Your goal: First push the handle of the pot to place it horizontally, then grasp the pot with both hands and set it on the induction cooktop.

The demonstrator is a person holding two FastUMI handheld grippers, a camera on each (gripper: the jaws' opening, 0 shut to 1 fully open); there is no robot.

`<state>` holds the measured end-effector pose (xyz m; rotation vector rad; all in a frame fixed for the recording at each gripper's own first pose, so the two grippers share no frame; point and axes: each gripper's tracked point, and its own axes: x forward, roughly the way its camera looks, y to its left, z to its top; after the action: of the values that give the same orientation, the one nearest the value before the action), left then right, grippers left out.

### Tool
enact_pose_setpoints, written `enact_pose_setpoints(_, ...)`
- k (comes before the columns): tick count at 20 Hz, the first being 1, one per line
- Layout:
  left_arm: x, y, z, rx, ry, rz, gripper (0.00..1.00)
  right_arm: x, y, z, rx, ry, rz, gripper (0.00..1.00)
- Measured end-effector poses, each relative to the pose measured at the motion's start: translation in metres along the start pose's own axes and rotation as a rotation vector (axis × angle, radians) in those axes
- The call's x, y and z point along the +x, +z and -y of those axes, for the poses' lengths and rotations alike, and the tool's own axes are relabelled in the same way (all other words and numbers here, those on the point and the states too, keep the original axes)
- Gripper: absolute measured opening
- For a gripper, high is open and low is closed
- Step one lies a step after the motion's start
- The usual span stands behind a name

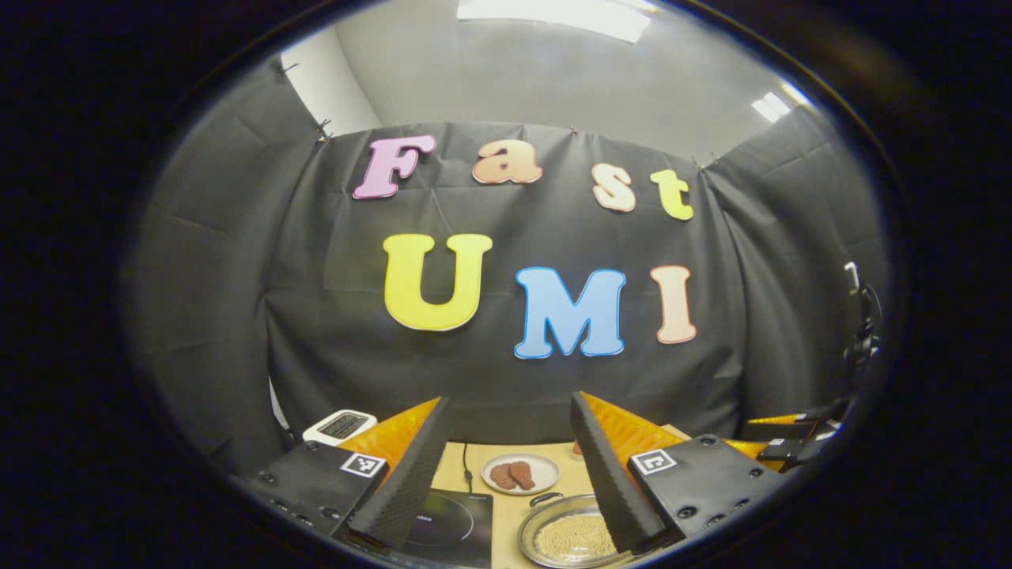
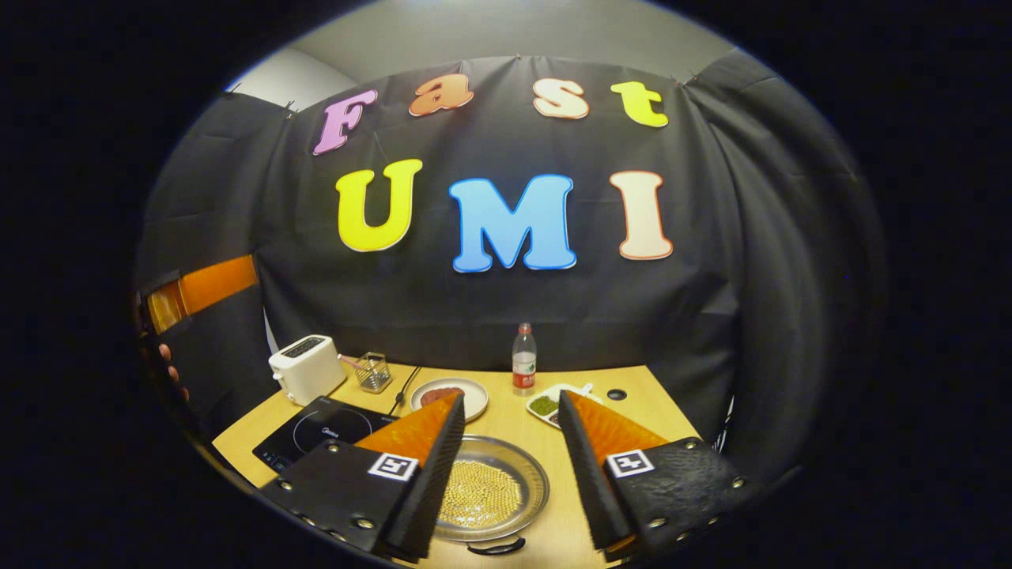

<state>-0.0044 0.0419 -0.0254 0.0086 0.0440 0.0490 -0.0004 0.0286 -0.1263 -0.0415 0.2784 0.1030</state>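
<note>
The pot (image 2: 490, 490) rests on the counter (image 2: 632, 411) just beside the induction cooktop (image 2: 324, 431), with each hand-held gripper, left (image 1: 506, 474) and right (image 2: 510, 474), spread wide above it, presumably to approach its handles.

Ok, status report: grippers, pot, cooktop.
Left gripper open, right gripper open, both above the table. Round metal pot of beans on the wooden table, ungrasped, beside the black induction cooktop. Cooktop surface bare.
</note>
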Motion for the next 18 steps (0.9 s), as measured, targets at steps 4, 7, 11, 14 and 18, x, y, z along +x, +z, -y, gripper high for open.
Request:
enact_pose_setpoints(4,-0.004,-0.009,-0.002,0.016,0.002,-0.023,0.95,0.003,-0.047,-0.013,0.026,0.038,-0.119,0.29)
enact_pose_setpoints(7,-0.006,-0.017,-0.004,0.011,0.005,-0.040,0.95,-0.001,-0.080,-0.025,-0.033,0.100,-0.215,0.09)
enact_pose_setpoints(11,-0.009,-0.027,-0.009,0.005,0.013,-0.064,0.95,-0.004,-0.134,-0.043,-0.060,0.164,-0.403,0.01)
enact_pose_setpoints(14,-0.011,-0.031,-0.013,0.004,0.020,-0.075,0.95,-0.016,-0.174,-0.053,-0.047,0.193,-0.551,0.01)
enact_pose_setpoints(18,-0.015,-0.033,-0.021,0.007,0.037,-0.079,0.95,-0.026,-0.214,-0.061,-0.052,0.217,-0.697,0.01)
